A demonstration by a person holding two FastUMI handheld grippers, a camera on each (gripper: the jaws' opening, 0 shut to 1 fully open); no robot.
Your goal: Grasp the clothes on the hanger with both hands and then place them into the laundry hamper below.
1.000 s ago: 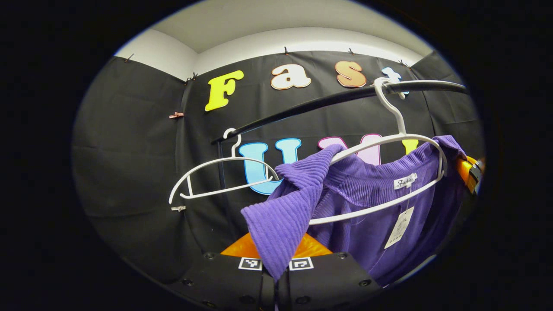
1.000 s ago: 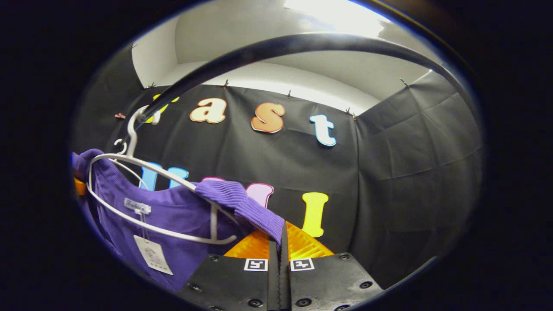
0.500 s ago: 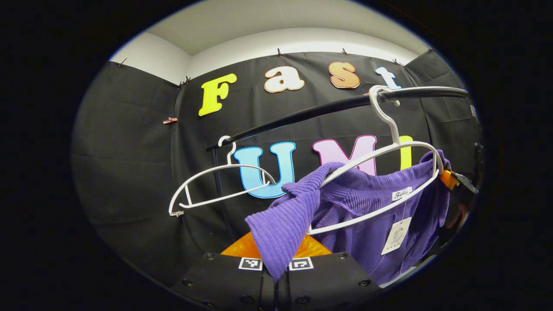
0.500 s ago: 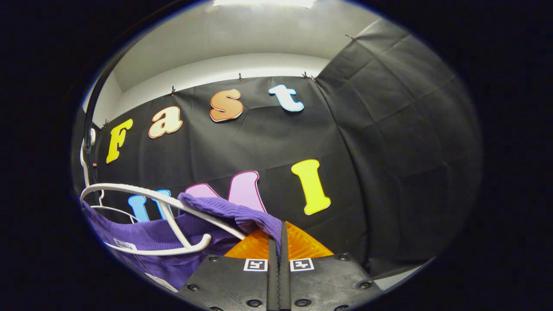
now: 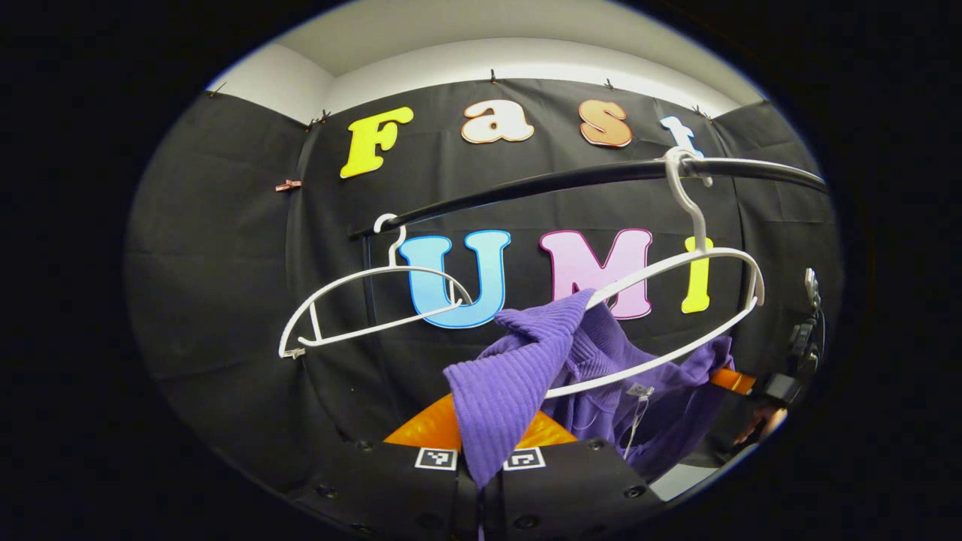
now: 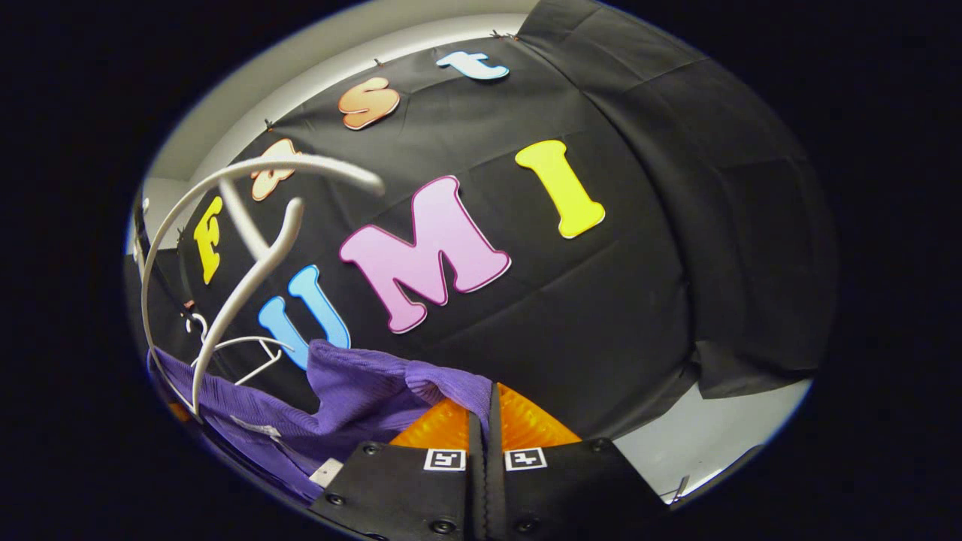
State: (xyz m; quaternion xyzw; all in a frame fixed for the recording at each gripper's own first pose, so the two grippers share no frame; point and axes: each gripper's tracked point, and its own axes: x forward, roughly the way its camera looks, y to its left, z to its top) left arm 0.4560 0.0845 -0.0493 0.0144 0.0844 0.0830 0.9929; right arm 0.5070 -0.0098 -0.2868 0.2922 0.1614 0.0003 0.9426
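Note:
A purple ribbed garment point(image 5: 526, 368) hangs partly off a white hanger point(image 5: 676, 300) on the black rail point(image 5: 571, 179). One shoulder still drapes over the hanger's left arm; the other side has slid below the hanger. My left gripper point(image 5: 481, 473) is shut on a fold of the purple garment at the bottom of the left gripper view. In the right gripper view my right gripper point(image 6: 485, 451) is shut on the garment's other shoulder point(image 6: 361, 391), with the white hanger point(image 6: 240, 255) above and left. The right gripper's orange finger point(image 5: 733, 381) shows at far right in the left gripper view.
A second, bare white hanger point(image 5: 361, 308) hangs on the rail's left end. A rail post point(image 5: 370, 285) runs down behind it. A pale floor strip point(image 6: 721, 443) shows low right in the right gripper view.
The right gripper has pulled its shoulder of the garment down off the hanger and dropped lower, tilting its view. The left gripper keeps its hold; the garment sags below the hanger.

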